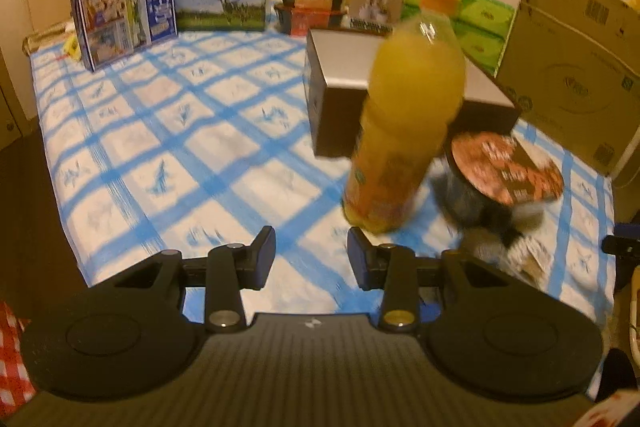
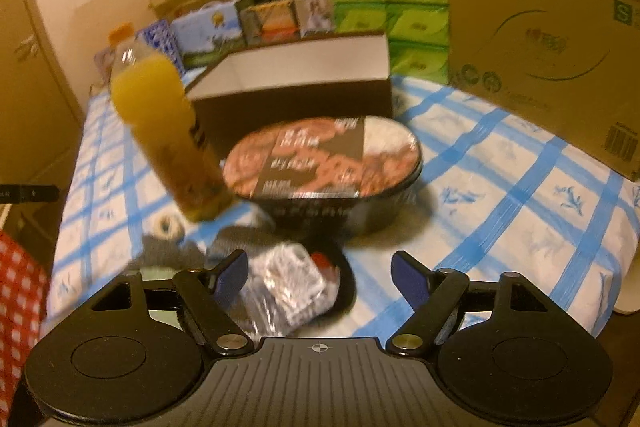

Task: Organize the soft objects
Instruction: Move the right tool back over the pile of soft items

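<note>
Right wrist view had one orange juice bottle [image 2: 160, 131], one instant noodle bowl [image 2: 324, 167] and one open box [image 2: 296, 79] on the checkered surface [image 2: 500, 187]. Right gripper [image 2: 316, 277] hovered low, fingers wide over a crinkly wrapped packet [image 2: 288, 287]. Left gripper [image 1: 312, 255] sat half-spread, holding nothing.

Left gripper [image 1: 311, 257] held with its jaws apart above the checked cloth [image 1: 168, 147].

An orange juice bottle [image 1: 404, 115] is seen upright just ahead of the right fingertip, blurred. Behind it an open dark box [image 1: 340, 87] is set on the cloth, and beside the bottle a noodle bowl [image 1: 506, 171] with a printed lid is seen. Milk cartons [image 1: 168, 7], green tissue packs [image 1: 476, 23] and a cardboard box [image 1: 572, 75] are ranged along the far and right edges.
</note>
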Demonstrator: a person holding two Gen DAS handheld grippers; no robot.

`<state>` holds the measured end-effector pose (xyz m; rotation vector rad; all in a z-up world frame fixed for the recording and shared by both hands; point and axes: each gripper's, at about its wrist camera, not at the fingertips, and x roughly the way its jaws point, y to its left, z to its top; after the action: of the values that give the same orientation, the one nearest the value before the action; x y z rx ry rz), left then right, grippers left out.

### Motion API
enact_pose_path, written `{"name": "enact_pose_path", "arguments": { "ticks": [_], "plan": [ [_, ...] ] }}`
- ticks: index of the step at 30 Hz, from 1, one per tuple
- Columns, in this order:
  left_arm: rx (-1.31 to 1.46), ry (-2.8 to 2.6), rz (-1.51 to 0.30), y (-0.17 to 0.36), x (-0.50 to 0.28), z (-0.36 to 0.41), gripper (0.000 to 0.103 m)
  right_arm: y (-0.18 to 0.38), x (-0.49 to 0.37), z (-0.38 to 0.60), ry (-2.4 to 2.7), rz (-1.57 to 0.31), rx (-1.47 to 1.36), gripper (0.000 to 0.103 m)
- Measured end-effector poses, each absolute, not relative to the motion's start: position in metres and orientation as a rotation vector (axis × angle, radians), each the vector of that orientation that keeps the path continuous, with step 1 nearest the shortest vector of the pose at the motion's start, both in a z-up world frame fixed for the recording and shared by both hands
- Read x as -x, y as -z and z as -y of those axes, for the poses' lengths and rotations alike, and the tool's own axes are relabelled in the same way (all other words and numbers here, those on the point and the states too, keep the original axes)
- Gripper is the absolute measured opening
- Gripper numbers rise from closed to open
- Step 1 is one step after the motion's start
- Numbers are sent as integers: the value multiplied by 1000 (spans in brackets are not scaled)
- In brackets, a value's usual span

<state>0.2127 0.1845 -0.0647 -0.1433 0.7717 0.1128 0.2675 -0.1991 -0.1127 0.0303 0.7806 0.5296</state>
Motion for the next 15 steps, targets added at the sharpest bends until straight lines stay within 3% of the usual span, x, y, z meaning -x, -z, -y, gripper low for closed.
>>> {"name": "enact_pose_path", "arguments": {
  "ticks": [15],
  "plan": [
    [170,6,-882,109,-212,-115,36,149,-264,179,-590,-838,72,65]
  ]
}}
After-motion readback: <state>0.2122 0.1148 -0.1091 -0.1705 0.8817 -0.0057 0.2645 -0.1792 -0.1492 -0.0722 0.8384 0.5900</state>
